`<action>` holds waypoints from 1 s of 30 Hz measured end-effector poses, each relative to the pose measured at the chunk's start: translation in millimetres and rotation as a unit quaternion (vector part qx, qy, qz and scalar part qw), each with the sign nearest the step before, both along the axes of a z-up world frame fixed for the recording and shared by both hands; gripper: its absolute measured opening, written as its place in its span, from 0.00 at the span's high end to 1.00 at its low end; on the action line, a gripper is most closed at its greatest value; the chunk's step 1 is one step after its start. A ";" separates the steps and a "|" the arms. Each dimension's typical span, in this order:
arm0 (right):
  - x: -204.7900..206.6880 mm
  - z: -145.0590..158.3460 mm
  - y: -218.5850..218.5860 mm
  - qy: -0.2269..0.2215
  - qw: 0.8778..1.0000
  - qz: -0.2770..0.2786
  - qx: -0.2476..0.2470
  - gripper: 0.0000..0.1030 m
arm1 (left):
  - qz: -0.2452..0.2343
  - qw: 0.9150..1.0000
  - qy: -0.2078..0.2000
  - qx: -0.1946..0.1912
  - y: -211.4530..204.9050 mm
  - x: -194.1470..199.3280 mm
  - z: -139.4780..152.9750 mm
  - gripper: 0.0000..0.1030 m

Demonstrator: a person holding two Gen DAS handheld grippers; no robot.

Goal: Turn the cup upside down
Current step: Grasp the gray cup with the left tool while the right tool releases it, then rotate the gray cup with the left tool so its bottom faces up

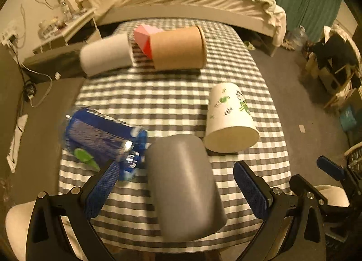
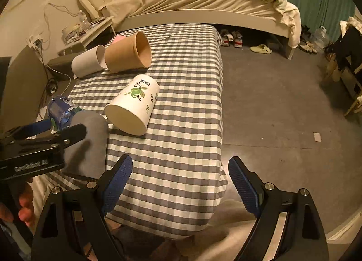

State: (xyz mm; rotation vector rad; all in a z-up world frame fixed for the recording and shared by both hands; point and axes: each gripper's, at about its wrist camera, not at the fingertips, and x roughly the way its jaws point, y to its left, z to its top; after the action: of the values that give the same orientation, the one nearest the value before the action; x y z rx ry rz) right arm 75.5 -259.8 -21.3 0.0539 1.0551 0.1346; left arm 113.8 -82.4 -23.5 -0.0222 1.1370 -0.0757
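Both fingers of the left gripper (image 1: 176, 184) stand wide apart on either side of the grey cup (image 1: 184, 186), not touching it; the cup sits mouth-down on the checked table (image 1: 158, 102) at its near edge. The right gripper (image 2: 181, 184) hangs spread open, holding nothing, over the table's near corner.

Grey cup (image 1: 184, 184) (image 2: 89, 141): plain, matte, standing upside down on the checked cloth at 6 o'clock in the left wrist view, closed base uppermost, rim on the cloth, slightly tilted in appearance.
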 end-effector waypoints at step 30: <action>-4.4 -5.3 -24.3 -0.043 0.997 -0.043 0.053 0.16 | -0.053 0.998 -0.034 0.008 -8.6 -24.9 8.5 0.27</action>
State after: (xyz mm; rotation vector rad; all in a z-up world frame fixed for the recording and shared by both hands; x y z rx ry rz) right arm 71.1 -284.1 -26.5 0.1883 0.9573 0.1132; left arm 88.9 -91.0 -15.0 0.0549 1.0708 -0.1613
